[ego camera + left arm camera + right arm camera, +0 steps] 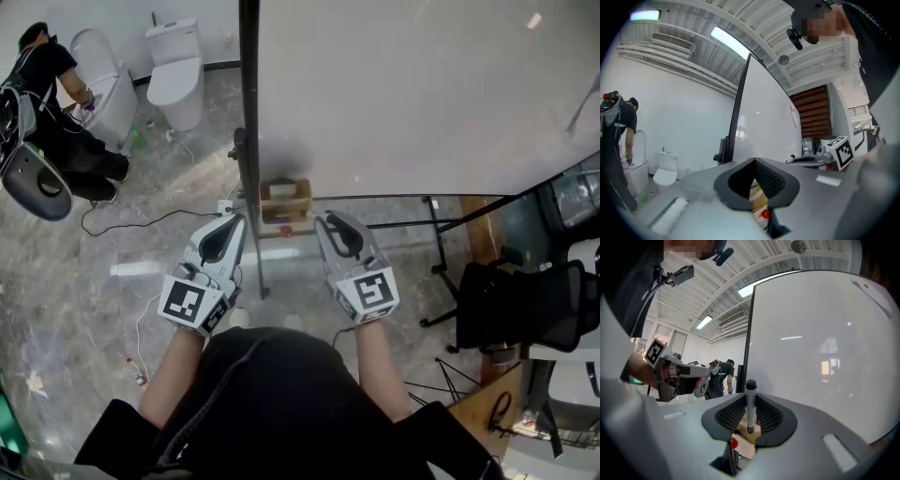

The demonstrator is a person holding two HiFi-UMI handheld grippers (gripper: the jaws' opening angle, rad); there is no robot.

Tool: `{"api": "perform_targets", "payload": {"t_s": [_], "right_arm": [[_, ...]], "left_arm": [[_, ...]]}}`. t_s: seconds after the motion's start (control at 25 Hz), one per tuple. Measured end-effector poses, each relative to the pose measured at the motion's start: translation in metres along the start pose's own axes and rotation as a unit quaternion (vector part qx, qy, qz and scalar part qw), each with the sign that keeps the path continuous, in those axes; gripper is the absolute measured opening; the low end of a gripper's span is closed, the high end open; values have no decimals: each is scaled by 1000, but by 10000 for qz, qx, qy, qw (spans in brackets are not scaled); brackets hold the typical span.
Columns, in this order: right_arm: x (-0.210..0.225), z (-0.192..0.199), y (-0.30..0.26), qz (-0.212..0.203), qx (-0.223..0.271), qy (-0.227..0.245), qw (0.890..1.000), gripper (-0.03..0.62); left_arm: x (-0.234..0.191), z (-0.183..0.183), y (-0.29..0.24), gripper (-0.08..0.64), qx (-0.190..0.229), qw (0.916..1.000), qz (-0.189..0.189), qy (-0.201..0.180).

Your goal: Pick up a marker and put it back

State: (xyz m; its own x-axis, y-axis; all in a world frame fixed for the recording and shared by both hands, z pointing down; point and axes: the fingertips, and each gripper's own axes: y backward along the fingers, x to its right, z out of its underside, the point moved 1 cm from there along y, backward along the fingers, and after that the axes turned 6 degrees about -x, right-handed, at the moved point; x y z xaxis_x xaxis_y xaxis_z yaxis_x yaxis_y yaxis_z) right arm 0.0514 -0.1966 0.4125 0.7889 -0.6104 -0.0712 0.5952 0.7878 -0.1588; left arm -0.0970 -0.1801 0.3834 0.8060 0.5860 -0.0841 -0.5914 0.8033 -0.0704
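A marker [750,408] with a black cap stands upright between the pads of my right gripper [750,397], which is shut on it. Just below and beyond its lower end is a small wooden box [749,431] with a red thing [734,443] beside it. In the head view that wooden box [285,200] sits at the foot of the whiteboard [422,94]. My right gripper [325,220] points at it from the near right, and my left gripper [232,220] from the near left. The left gripper [754,161] has its tips together with nothing in them; the marker is hidden in the head view.
A black post [249,141] edges the whiteboard on the left. A person [47,103] crouches by two toilets [178,80] at the back left. A cable [141,222] lies on the marble floor. A black chair [525,305] and stand legs [436,253] are on the right.
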Motion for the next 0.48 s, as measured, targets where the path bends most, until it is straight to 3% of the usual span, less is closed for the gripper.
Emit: {"api": "perform_targets", "payload": {"t_s": [0.48], "right_arm": [[8,28,-19,-192,-286,-84,9994,77]], "left_arm": [[-6,1,4,5,23,9995,-300,-2]]}}
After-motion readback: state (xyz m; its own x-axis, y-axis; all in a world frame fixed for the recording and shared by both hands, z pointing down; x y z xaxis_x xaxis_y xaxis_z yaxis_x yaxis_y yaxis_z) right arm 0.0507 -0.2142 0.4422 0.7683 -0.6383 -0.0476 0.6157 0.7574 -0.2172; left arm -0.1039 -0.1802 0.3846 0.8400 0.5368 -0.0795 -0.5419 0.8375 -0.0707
